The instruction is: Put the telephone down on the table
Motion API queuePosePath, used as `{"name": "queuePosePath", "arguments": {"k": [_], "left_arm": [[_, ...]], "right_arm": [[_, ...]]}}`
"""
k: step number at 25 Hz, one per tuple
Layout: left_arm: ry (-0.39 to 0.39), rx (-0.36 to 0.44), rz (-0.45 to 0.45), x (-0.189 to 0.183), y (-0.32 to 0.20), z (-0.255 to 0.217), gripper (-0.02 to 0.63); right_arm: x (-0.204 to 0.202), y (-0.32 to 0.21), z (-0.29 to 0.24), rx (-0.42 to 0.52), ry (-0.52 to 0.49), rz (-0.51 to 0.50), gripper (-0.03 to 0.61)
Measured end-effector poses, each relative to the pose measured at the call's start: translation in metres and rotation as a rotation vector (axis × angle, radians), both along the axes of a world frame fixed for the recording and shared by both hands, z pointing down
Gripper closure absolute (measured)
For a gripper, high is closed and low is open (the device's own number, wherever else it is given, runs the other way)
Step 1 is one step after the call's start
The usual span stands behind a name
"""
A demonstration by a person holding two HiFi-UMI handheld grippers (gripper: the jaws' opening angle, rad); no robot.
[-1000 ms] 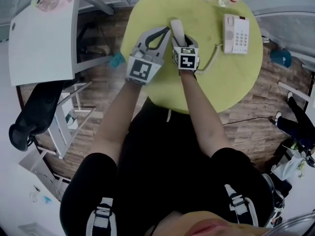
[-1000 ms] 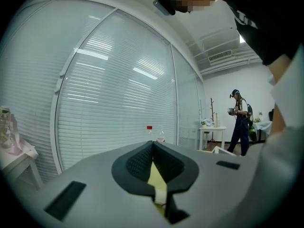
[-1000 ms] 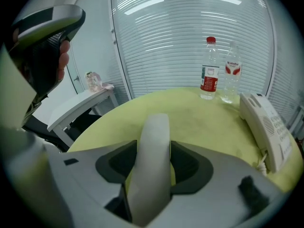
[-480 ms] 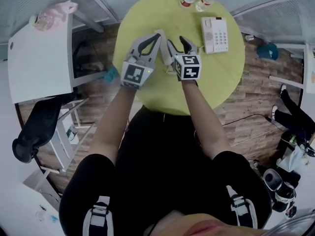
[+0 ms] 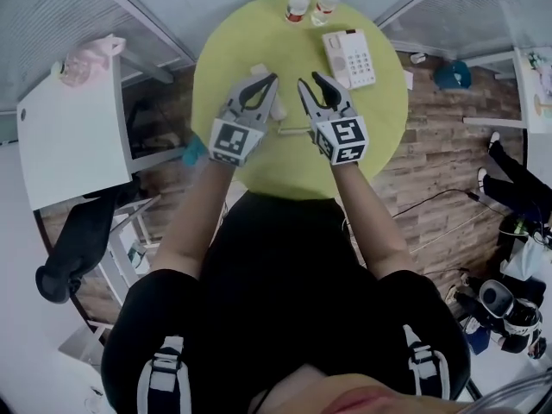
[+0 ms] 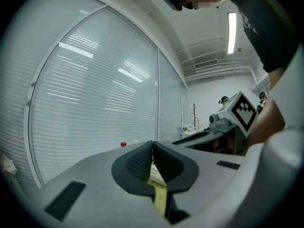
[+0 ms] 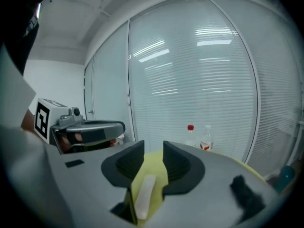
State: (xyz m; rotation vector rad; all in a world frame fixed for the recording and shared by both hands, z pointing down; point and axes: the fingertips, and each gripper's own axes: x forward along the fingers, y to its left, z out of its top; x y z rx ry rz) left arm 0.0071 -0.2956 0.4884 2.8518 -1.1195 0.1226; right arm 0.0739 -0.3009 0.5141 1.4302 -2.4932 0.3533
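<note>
The white telephone base (image 5: 349, 59) sits at the far right of the round yellow-green table (image 5: 259, 162). Its white handset (image 5: 258, 70) lies flat on the table, partly hidden under my left gripper (image 5: 271, 78), with the cord (image 5: 293, 130) running toward me. In the right gripper view the handset (image 7: 145, 196) shows on the table (image 7: 156, 167) below the jaws. My right gripper (image 5: 310, 80) hovers above the table; its jaws have just been closing, stand apart, and nothing is between them. The left gripper (image 6: 152, 148) is shut and empty, raised beside the right one.
Two small bottles (image 5: 297, 3) (image 5: 323, 3) stand at the table's far edge, also visible as bottles (image 7: 198, 137) in the right gripper view. A white desk (image 5: 69, 119) and a black chair (image 5: 78, 222) stand to the left. Glass walls with blinds surround the table.
The right gripper let go of the handset, which now lies on the table, and rose clear of it with narrower jaws. The left gripper also lifted.
</note>
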Motion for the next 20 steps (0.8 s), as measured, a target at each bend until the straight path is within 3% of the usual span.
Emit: {"name": "queuePosePath", "arguments": {"k": [6,12,20], "left_arm": [[0.019,0.009,0.060,0.022,0.010,-0.021,0.601],[0.041,0.024,0.105,0.042,0.013,-0.044,0.601],[0.026,0.055,0.145,0.057,0.019,-0.056,0.601]], "right_arm": [[0.022,0.017,-0.048,0.114,-0.021,0.023,0.544],[0.041,0.026,-0.072,0.197,-0.013,0.035,0.560],[0.049,0.032,-0.078,0.210,-0.006,0.025,0.561]]}}
